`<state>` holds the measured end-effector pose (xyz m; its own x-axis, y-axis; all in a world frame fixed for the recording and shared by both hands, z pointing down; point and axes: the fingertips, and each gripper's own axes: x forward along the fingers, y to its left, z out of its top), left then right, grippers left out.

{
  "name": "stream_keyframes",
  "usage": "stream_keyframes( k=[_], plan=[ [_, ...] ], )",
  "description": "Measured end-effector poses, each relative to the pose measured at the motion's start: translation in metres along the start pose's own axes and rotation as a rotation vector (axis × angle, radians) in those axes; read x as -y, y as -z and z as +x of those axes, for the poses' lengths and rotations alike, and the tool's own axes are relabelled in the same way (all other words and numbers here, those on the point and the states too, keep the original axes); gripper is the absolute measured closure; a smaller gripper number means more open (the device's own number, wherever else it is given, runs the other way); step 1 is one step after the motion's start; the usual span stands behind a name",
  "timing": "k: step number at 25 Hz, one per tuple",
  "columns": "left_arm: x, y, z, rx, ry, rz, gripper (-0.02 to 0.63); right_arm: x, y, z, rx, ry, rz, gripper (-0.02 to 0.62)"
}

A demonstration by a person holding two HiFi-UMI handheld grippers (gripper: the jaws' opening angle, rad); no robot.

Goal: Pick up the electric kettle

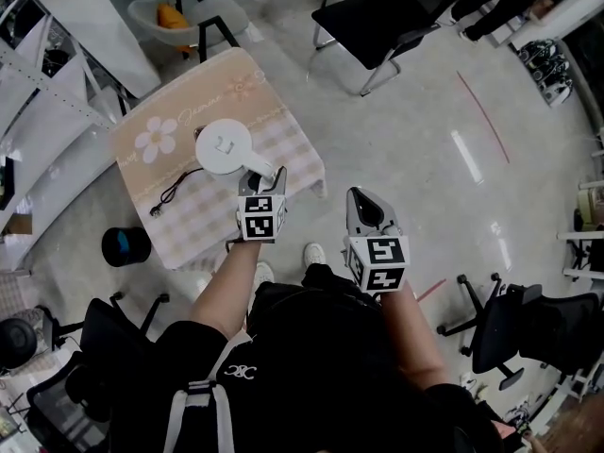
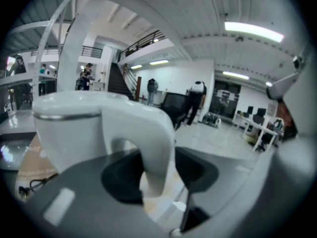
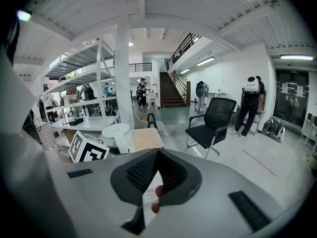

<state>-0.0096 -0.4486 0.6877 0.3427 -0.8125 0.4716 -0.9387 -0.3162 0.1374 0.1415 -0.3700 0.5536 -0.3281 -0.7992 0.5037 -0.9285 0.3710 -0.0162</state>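
Observation:
A white electric kettle (image 1: 224,145) stands on a small table covered by a pink checked cloth (image 1: 160,149) with a flower print. My left gripper (image 1: 258,175) is at the kettle's near right side. In the left gripper view its two black pads (image 2: 119,177) sit on either side of the kettle's white handle (image 2: 148,138), closed against it. My right gripper (image 1: 364,208) hangs over the floor to the right of the table, shut and holding nothing. The right gripper (image 3: 158,155) view shows the kettle (image 3: 117,137) off to its left.
A black power cord (image 1: 176,191) lies on the cloth left of the kettle. A black bin (image 1: 125,245) stands by the table's near left corner. Chairs stand beyond the table (image 1: 377,17) and at lower right (image 1: 528,328). White shelving (image 1: 38,92) runs along the left.

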Motion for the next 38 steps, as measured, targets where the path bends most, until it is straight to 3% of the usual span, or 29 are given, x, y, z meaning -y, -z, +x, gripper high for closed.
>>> stream_keyframes(
  k=[6,9,14,27,38],
  plan=[
    [0.002,0.004,0.017,-0.008,-0.061,0.079,0.437,0.004,0.003,0.011,-0.024,-0.022,-0.027,0.599],
    [-0.001,0.001,0.022,0.022,-0.098,0.084,0.476,0.008,0.003,0.013,-0.032,-0.024,-0.037,0.598],
    [-0.003,-0.003,0.027,0.039,-0.105,0.083,0.485,0.014,0.004,0.019,-0.039,-0.023,-0.045,0.598],
    [-0.004,-0.009,0.02,0.022,-0.026,0.152,0.479,0.003,0.005,0.026,-0.039,-0.057,-0.047,0.598],
    [0.018,-0.065,-0.015,0.092,0.054,0.228,0.477,-0.011,-0.013,0.023,0.036,-0.07,-0.025,0.598]
  ],
)
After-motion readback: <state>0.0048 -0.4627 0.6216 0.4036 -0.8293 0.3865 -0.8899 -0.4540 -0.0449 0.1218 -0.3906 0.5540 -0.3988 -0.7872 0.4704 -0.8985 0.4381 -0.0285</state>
